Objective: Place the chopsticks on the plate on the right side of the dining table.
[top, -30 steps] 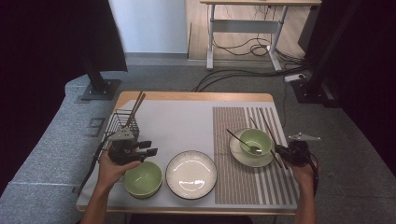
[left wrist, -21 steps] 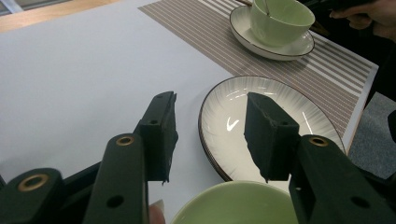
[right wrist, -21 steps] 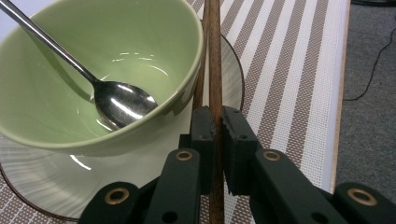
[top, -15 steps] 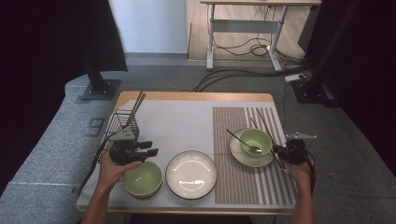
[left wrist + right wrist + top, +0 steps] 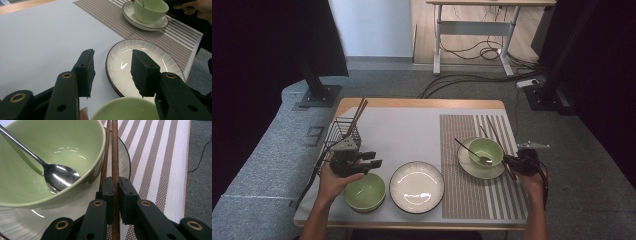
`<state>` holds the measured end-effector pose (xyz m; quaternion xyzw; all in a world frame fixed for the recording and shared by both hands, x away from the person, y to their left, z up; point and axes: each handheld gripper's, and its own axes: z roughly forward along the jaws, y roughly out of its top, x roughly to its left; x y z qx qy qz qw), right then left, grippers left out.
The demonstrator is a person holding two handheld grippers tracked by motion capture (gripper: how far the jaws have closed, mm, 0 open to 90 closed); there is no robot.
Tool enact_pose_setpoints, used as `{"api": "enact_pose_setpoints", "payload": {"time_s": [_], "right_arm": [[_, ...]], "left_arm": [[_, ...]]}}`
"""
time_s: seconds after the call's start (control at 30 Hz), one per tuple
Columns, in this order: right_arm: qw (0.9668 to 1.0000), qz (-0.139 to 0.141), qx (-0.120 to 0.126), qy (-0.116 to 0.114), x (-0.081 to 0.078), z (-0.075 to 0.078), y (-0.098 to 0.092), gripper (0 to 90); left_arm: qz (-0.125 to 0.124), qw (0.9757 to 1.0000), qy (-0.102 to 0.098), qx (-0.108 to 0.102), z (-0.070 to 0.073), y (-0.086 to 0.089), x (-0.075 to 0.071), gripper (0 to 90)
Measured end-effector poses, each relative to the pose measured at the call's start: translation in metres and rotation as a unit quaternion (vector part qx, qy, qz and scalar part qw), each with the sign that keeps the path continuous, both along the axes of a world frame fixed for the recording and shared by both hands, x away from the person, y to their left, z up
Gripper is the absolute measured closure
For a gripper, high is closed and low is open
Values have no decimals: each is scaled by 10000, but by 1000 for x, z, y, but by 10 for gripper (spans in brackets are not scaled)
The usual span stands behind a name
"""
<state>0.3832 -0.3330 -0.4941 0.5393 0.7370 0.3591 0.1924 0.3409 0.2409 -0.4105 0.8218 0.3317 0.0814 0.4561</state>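
Note:
My right gripper [image 5: 512, 164] is shut on a pair of brown wooden chopsticks [image 5: 115, 150] that lie along the right side of a saucer [image 5: 123, 160]. The saucer carries a green bowl [image 5: 50, 147] with a metal spoon [image 5: 60, 177] in it. In the high view the chopsticks [image 5: 495, 136] run along the striped placemat [image 5: 462, 190] beside that bowl [image 5: 486, 151]. My left gripper [image 5: 112, 72] stands open with nothing between its jaws, just above the rim of a second green bowl [image 5: 127, 110] and beside a white ribbed plate [image 5: 150, 53]. In the high view my left gripper [image 5: 373, 163] sits behind that bowl [image 5: 364, 191].
A black wire basket [image 5: 343, 134] with more chopsticks stands at the table's left, behind my left hand. The white plate [image 5: 417, 186] lies at the front middle. A desk frame and cables are on the floor beyond the table.
The right gripper has edged slightly left toward the saucer with the chopsticks in it. The left gripper has not moved.

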Motion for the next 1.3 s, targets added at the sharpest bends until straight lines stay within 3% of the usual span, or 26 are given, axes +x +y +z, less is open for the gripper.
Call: {"api": "enact_pose_setpoints", "payload": {"time_s": [0.33,1.3], "right_arm": [[9999,95,-76,-38,2,-2,3,836],[10000,8,-9,-42,0,-1,0,832]], "left_arm": [[-19,10000,9,1,-1,-1,0,537],[-3,10000,-9,-17,0,0,0,538]]}}
